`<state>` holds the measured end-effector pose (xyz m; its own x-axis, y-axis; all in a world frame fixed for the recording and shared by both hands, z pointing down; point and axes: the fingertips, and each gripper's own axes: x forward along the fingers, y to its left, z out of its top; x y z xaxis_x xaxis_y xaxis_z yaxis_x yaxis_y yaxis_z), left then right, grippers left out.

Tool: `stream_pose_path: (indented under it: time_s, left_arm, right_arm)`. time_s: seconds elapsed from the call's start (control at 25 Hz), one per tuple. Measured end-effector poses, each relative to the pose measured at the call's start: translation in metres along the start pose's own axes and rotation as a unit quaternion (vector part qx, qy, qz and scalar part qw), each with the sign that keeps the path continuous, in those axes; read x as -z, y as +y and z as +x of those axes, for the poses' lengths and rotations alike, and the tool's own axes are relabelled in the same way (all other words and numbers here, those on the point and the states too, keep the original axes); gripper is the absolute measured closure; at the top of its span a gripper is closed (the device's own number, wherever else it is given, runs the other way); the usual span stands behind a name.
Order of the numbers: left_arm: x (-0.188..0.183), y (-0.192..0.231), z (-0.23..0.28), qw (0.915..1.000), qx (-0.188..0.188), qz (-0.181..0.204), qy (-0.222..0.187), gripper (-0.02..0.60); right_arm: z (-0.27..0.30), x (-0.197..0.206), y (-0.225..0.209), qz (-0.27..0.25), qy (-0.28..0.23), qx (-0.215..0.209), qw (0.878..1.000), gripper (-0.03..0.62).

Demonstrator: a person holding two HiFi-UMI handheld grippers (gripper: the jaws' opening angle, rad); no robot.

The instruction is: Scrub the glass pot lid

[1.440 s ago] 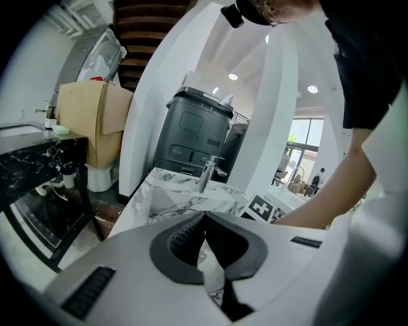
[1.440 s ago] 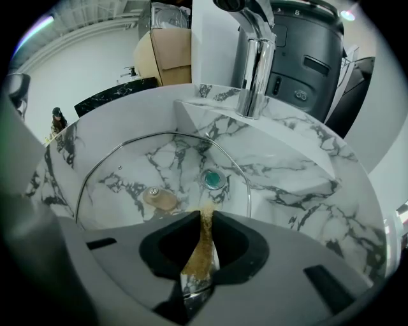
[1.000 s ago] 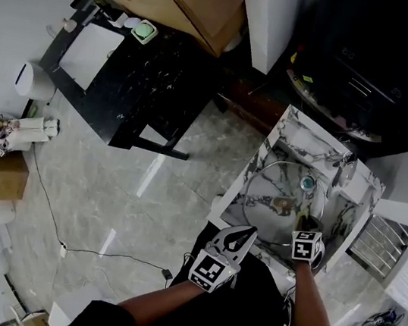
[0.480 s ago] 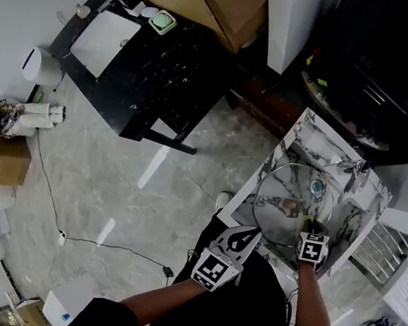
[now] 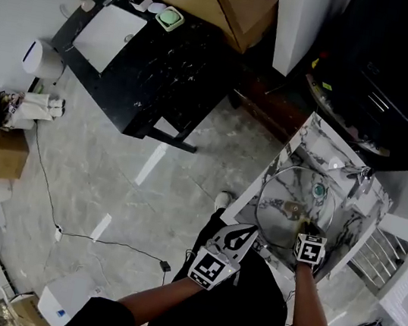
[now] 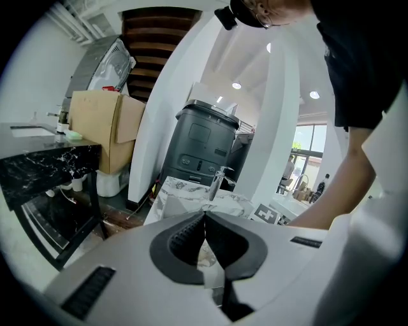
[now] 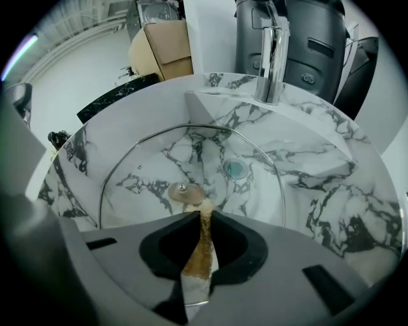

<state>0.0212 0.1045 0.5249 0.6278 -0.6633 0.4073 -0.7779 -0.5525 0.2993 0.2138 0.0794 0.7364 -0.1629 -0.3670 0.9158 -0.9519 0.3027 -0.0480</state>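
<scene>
the glass pot lid (image 7: 153,169) lies in the marble sink (image 7: 319,191), spanning most of the basin, its far rim toward the faucet (image 7: 271,57) and the drain (image 7: 234,169) showing through the glass. being round, it has no long axis. the metal screw and washer at its centre face up, so it is probably lying inside-up with the knob underneath.

the right claw (image 7: 205,213) is clenched on a thin brown scouring pad (image 7: 199,251), held edge-on, its tip just beside the centre washer. the left claw (image 6: 205,216) is clenched on nothing and hangs at the near side of the sink, apart from the lid.

the lid is likely stiff, fairly heavy, breakable, and slippery when wet. on the curved basin it may rock or slide under pressure. the metal rim looks the safest place to hold or pin it, rather than bare glass.
</scene>
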Motion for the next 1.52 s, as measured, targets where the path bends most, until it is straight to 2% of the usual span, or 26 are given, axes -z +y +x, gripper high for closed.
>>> stream_pose_path:
  time_s: [0.8,1.04,1.2,1.52]
  left_arm:
    - [0.001,0.015,-0.002,0.9998,-0.004,-0.019,0.001,0.566]
    - [-0.003,0.026,0.0,0.9997,-0.014,-0.021,-0.003,0.566]
    - [-0.001,0.03,0.0,0.9996,-0.016,-0.022,0.002,0.566]
    - [0.001,0.034,-0.001,0.9995,-0.017,-0.025,0.005,0.566]
  right_arm:
    - [0.013,-0.016,0.043,-0.056,0.021,-0.046,0.997,0.534]
    - [0.015,-0.019,0.049,-0.056,0.022,-0.055,0.997,0.534]
    - [0.018,-0.02,0.062,-0.044,0.025,-0.076,0.996,0.534]
    - [0.022,-0.031,0.087,-0.056,0.022,-0.102,0.993,0.534]
